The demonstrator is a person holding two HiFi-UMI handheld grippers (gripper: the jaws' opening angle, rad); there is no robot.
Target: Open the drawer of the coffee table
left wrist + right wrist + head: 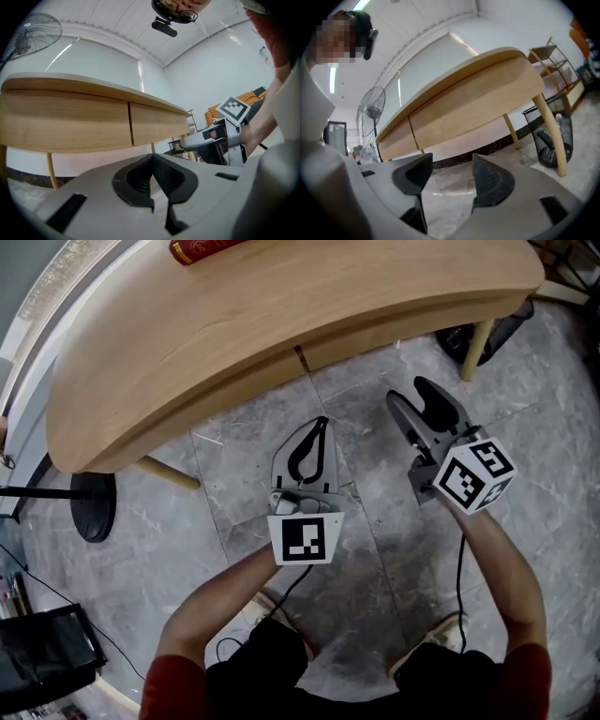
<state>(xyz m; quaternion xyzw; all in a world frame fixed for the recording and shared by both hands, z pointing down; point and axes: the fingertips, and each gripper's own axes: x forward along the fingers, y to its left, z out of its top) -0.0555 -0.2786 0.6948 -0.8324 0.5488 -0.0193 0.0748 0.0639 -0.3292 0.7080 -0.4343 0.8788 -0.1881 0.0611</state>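
1. Nothing is opened yet; the drawer (375,337) sits flush under the curved edge of the bench (281,296); only a thin seam (300,358) parts its front from the panel beside it, and no gap shows.
2. The left gripper (323,423) hangs above the floor (366,549), short of the bench, jaws closed tip to tip on nothing; the right gripper (409,390) is beside it, slightly nearer the front, jaws wide and empty; neither touches wood.
3. So, by my judgement, the whole job is left: reach in, get a hold under or on the front, and pull it out.
4. The head view alone gives the bench top, with a red object (202,249) at its far side, and shows how far both grippers stand off.
5. The left gripper view looks low and square at the front; it shows two plain wooden panels and the seam, with no handle visible; which panel is the one wanted I cannot tell.
6. The right gripper view adds a bench leg (548,136), a waste basket (543,140) behind it, and a standing fan (371,112) off to the left.
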